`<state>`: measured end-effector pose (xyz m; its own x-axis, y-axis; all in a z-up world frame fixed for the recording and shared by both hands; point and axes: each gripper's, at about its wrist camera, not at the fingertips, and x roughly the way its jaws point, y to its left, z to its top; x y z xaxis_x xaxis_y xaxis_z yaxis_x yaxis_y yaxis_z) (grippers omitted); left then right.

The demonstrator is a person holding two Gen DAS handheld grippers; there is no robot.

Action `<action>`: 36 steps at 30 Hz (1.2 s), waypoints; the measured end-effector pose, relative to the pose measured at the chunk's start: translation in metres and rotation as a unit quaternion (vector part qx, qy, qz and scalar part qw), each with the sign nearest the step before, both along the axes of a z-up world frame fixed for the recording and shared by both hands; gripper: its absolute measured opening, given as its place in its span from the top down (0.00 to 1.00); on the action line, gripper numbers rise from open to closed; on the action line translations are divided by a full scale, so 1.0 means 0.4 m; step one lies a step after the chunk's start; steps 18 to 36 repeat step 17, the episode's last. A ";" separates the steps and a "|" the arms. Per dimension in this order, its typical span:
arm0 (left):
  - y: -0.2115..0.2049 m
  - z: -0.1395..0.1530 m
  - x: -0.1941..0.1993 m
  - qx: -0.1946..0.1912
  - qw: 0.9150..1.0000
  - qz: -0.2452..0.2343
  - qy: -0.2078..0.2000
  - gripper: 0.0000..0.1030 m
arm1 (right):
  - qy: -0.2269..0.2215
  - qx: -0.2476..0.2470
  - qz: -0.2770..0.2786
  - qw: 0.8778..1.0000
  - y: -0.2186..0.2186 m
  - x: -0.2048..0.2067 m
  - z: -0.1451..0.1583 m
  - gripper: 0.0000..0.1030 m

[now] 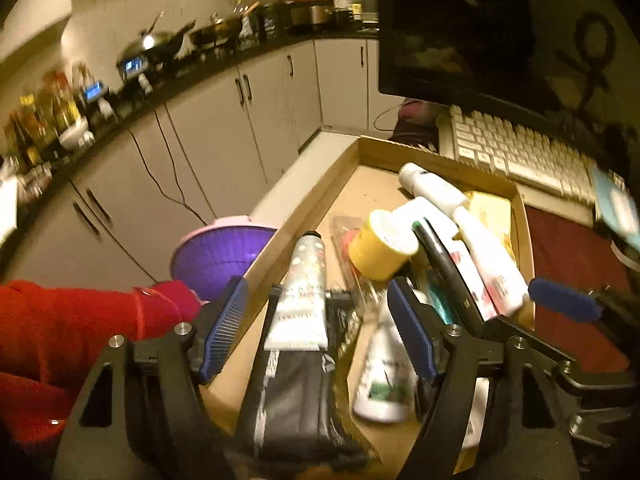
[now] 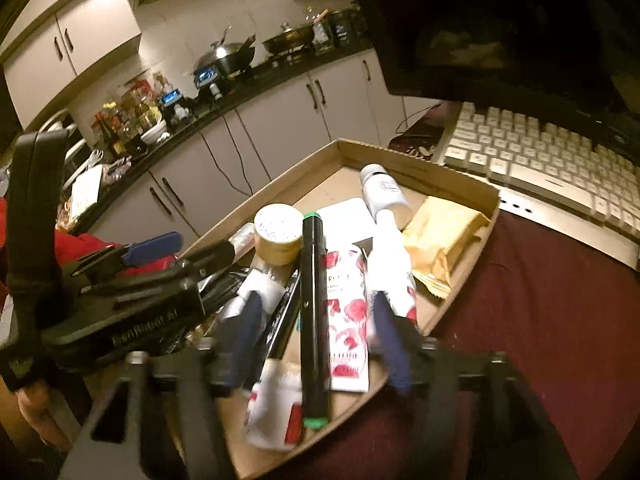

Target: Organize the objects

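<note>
Both grippers let go over the tray; we judge a sorting step just ended.

Nearest, our left gripper (image 1: 318, 332) has its fingers spread around a tube (image 1: 302, 296), not pinching it; our right gripper (image 2: 316, 344) straddles the black marker (image 2: 314, 312) (fingers apart). Everything lies in the cardboard tray (image 2: 440, 178) on the bench. Next we must pick one item and close squarely.

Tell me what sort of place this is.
Likely a home kitchen with a desk set up in it: a wok on the counter, white cabinets below, and a keyboard under a monitor beside the cardboard tray of toiletries.
</note>
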<state>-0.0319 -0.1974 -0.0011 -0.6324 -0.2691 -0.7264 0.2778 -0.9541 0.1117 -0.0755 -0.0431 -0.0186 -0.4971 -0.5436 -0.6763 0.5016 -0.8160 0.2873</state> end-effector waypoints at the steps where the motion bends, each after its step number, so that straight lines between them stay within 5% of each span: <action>1: 0.010 0.004 0.005 -0.006 1.000 -0.001 0.002 0.29 | 0.002 0.000 0.000 1.000 0.004 0.011 0.005 0.40; 8: 0.029 0.011 0.049 0.051 0.999 -0.012 0.014 0.29 | 0.012 0.015 -0.008 1.000 0.052 0.101 0.026 0.39; 16: 0.068 0.046 0.121 0.043 0.997 -0.039 0.053 0.29 | 0.005 0.039 -0.021 0.999 0.102 0.187 0.010 0.39; 36: 0.073 0.050 0.123 0.038 0.997 -0.040 0.053 0.29 | 0.004 0.038 -0.022 0.999 0.107 0.194 0.010 0.39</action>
